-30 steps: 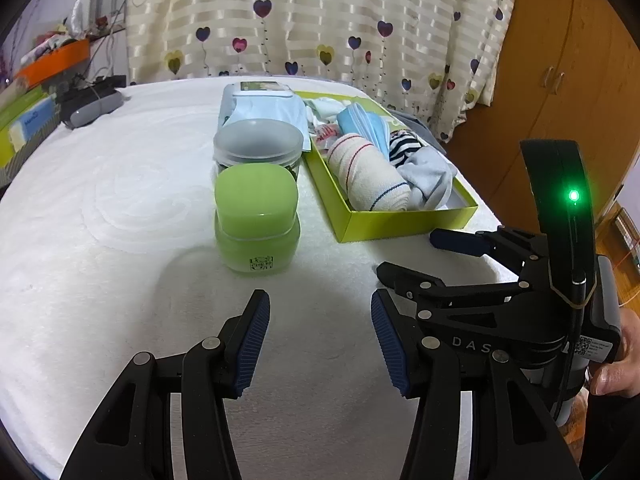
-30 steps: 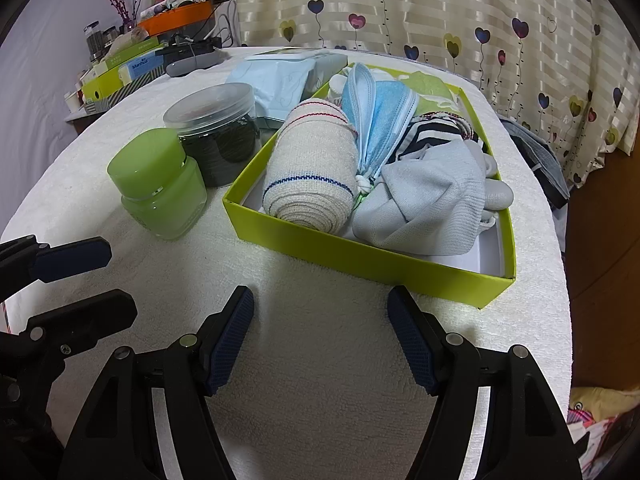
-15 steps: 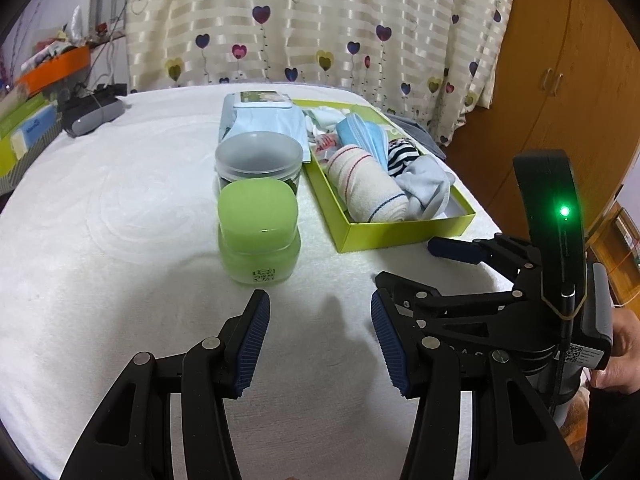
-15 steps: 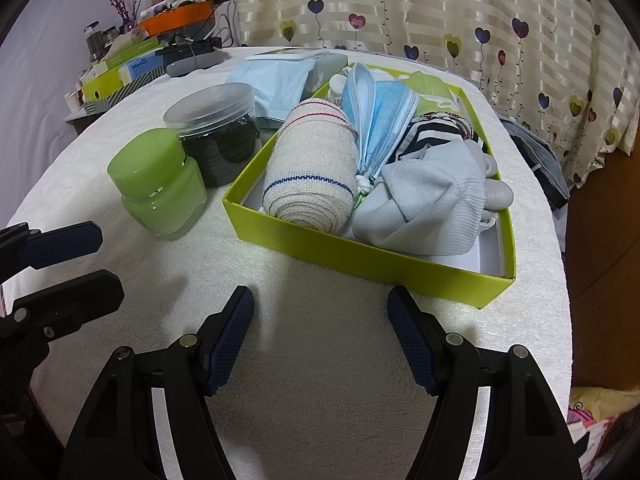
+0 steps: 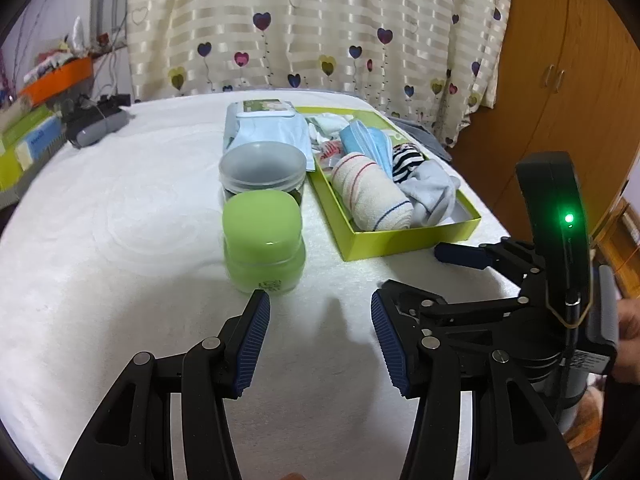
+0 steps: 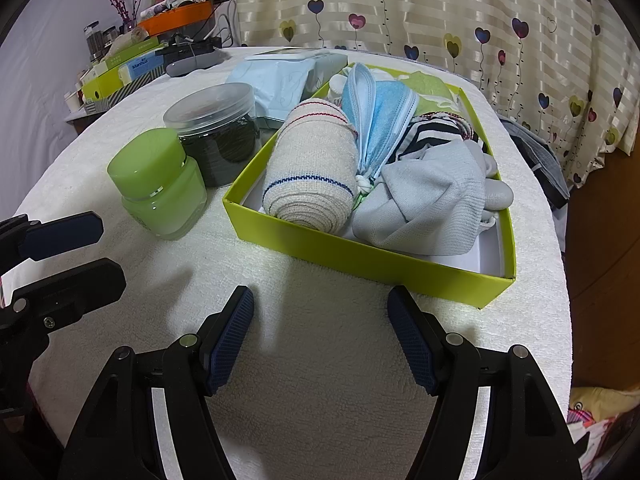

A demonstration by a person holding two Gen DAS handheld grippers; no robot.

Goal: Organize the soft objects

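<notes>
Left tool (image 5: 320, 312): held wide apart and empty above the white-covered desk (image 5: 120, 240); its blue ribbed pads (image 5: 254, 344) are seen, the arm bases being cut off by the lower frame edge. Right tool (image 6: 320, 320): likewise spread wide and empty, just short of the near wall of the lime-green box (image 6: 360, 248); in the left wrist view its body (image 5: 520, 300) is seen from the side with a green light lit, and the lettering on it cannot be read.

Green jar (image 5: 262, 244): placed just beyond the left tool's left fingertip; a small printed label at its base is partly hidden by that fingertip and is illegible. Clear-lidded jar (image 5: 262, 170): set directly behind and touching the green jar; dark contents are noted, kind not determinable.

Soft objects, all lying in the lime-green box: a rolled beige bandage (image 6: 312, 176) with red and blue stripes; a light grey knit piece (image 6: 432, 204); blue face masks (image 6: 380, 120); a black-and-white striped item (image 6: 432, 132), mostly covered; white items at the far end, largely hidden.

Pale blue wipes pack (image 5: 268, 128): placed behind the clear-lidded jar, beside the box; its top label is too blurred to read.

Far left edge: stacked boxes (image 6: 128, 68), one marked "Manhua"; an orange tray (image 6: 176, 20) of clutter. Heart-patterned curtain (image 5: 320, 24) behind; wooden wardrobe (image 5: 560, 80) at right.
</notes>
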